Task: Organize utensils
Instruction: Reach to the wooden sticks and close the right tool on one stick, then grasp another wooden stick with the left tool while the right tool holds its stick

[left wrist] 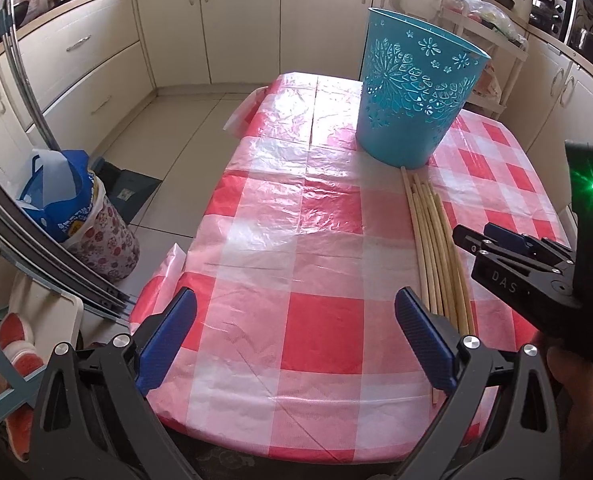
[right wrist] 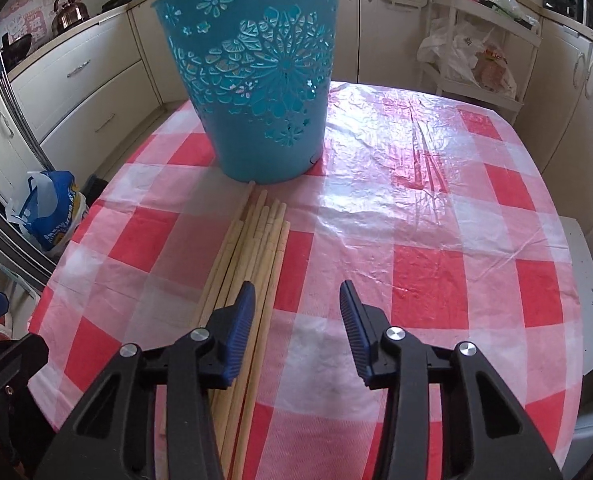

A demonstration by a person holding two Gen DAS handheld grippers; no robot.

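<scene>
A bundle of several wooden chopsticks point(left wrist: 436, 248) lies on the red-and-white checked tablecloth point(left wrist: 296, 240), its far ends near the foot of an upright teal basket point(left wrist: 412, 92) with flower cut-outs. My left gripper point(left wrist: 296, 332) is open and empty above the cloth, left of the sticks. My right gripper point(right wrist: 296, 312) is open and empty just above the sticks point(right wrist: 252, 256), its left finger over them; it also shows in the left wrist view point(left wrist: 492, 240). The basket point(right wrist: 256, 80) stands just beyond the sticks.
Cream kitchen cabinets point(left wrist: 96, 60) run around the room. A floral bin with a blue bag point(left wrist: 76, 216) stands on the floor left of the table. A white rack with bags point(right wrist: 476, 48) stands behind the table at the right.
</scene>
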